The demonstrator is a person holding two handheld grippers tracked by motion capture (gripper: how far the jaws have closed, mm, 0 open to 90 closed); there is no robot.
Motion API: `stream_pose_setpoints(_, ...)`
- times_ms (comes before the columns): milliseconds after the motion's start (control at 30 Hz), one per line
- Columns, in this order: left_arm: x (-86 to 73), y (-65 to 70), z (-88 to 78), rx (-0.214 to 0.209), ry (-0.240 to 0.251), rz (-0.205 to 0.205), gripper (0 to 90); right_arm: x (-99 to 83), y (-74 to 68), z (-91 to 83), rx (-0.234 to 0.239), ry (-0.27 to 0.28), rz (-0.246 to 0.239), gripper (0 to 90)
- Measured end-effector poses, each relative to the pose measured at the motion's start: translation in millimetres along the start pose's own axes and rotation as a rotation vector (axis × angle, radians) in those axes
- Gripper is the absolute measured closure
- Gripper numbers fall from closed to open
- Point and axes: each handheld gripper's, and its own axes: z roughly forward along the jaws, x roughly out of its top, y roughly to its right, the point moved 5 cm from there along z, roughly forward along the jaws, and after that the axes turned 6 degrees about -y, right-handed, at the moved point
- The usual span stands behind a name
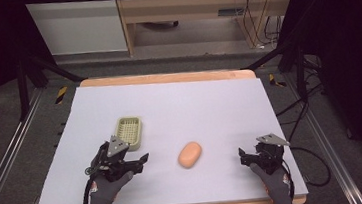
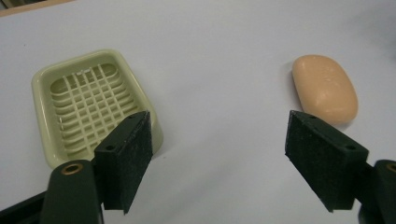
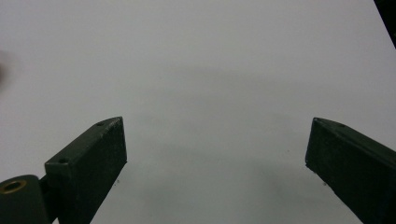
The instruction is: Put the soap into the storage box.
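Note:
A peach-coloured bar of soap [image 1: 189, 154] lies on the pale sheet near the table's front middle. A light green slatted soap dish [image 1: 129, 132] sits to its left and a little farther back, with nothing in it. My left gripper [image 1: 139, 165] rests just in front of the dish, open and pointing right toward the soap. In the left gripper view the dish [image 2: 93, 107] lies beyond the left jaw and the soap [image 2: 324, 88] beyond the right jaw, with the gripper [image 2: 219, 121] holding nothing. My right gripper [image 1: 243, 157] is open, to the right of the soap and apart from it; in its own view the gripper [image 3: 217, 126] faces bare sheet.
The pale sheet [image 1: 209, 104] covers a wooden table [image 1: 166, 77]. Black frame legs and cables stand on the floor to the left and right, and wooden furniture [image 1: 185, 11] stands behind the table.

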Motion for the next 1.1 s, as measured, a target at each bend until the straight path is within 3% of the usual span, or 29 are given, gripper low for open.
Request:
stream_pose_setpoints(667,23.6,26.9,11.8,-0.047,0.014,0.023,22.6,0.7,-0.8,-0.7,0.005,0.006,-0.005,5.8)
stream_pose_setpoints(1100,31.1,42.5,24.8,-0.070,-0.009,0.052,22.4,1.7,-1.4,-1.9,0.011,0.017,0.001,5.8)
